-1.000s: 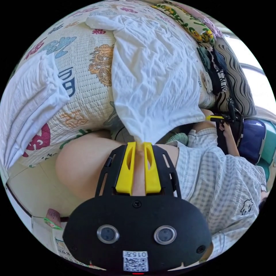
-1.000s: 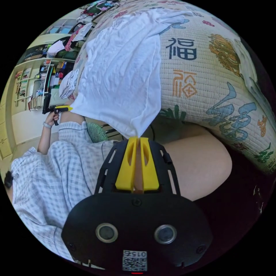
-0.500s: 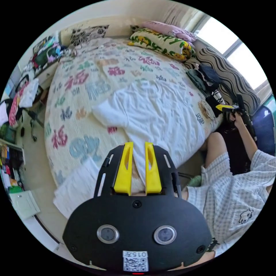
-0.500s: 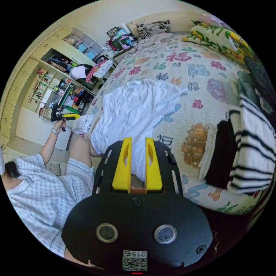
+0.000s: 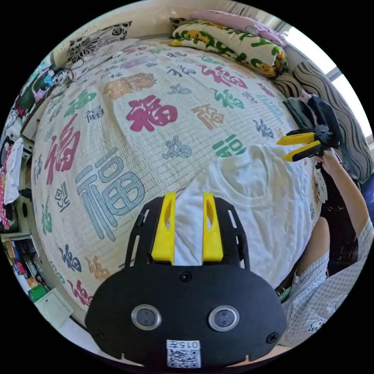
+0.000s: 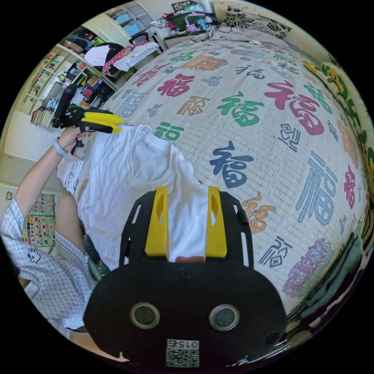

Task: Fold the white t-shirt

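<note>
bed: big one with a cream quilted cover (image 5: 117, 128) printed all over with large coloured characters in red, green, blue and orange; it's the surface everything sits on
white t-shirt: the white t-shirt (image 5: 253, 202) lies spread at the near edge of the bed, neckline visible, lower part hanging over the edge by the person's knee; right gripper view has it at (image 6: 128, 171)
left claw: the left claw (image 5: 187, 194) has its yellow jaws apart with shirt fabric lying between them, nothing pinched; from the right gripper view it's at (image 6: 113, 124), held up beside the shirt's far edge, jaws only slightly parted
right claw: the right claw (image 6: 188, 191) is wide open over the shirt's edge, cloth showing in the gap, not gripped; left gripper view shows it at (image 5: 287, 150) with jaws spread, just above the shirt
head of bed: flower-print pillow (image 5: 97, 37), folded green and yellow blanket (image 5: 230, 41)
room: window side has a wavy striped cushion (image 5: 331, 97); other side has crowded shelves (image 6: 58, 78) and clothes heaped on a chair (image 6: 117, 50)
person: checked shirt (image 6: 43, 272), bare knee against the bed
</note>
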A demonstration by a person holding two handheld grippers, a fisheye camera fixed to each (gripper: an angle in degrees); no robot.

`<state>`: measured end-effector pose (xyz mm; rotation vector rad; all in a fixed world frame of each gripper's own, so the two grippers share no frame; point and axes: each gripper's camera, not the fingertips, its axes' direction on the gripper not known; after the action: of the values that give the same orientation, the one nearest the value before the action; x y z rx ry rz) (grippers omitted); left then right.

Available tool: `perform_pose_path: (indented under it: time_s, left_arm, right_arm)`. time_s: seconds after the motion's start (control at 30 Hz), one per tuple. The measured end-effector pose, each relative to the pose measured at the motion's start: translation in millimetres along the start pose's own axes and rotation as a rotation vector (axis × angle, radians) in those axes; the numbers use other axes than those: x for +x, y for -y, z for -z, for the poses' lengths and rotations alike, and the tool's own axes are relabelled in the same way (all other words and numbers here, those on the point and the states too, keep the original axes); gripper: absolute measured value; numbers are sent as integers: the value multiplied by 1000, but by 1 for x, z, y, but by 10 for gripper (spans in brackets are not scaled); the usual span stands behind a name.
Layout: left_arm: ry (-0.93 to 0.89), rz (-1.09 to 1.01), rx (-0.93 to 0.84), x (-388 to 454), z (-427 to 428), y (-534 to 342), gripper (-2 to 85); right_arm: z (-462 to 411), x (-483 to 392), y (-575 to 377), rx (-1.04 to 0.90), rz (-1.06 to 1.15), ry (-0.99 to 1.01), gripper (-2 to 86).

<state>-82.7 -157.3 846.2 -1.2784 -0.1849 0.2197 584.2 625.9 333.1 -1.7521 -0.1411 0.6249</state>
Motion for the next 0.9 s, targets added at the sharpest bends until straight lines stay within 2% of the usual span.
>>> perform_pose_path:
  time_s: [0.07, 0.13, 0.23, 0.33, 0.5, 0.63, 0.77, 0.9]
  left_arm:
    - [-3, -29, -12, -4, -6, 7, 65]
    - [-78, -67, -9, -11, 3, 10, 36]
    - [-38, -81, 69, -20, 43, 16, 14]
    - [-71, -78, 133, -29, 84, 37, 6]
    - [27, -141, 34, -10, 82, 79, 6]
    - [122, -140, -128, 2, 33, 75, 21]
    - [187, -44, -53, -18, 66, 55, 45]
    - [219, -10, 102, -18, 124, 43, 44]
  right_arm:
    - [-19, 6, 19, -93, 3, 12, 88]
    - [-18, 4, 30, -95, 60, -65, 27]
    - [-1, 20, 43, -75, 27, 22, 2]
    - [24, 31, 63, -38, 1, 53, -5]
    - [16, 21, 109, -138, 29, -52, -4]
    - [-35, 15, 117, -256, 21, -92, 27]
    - [-27, 25, 79, -94, -52, -67, 76]
    - [17, 42, -23, 193, -191, -35, 79]
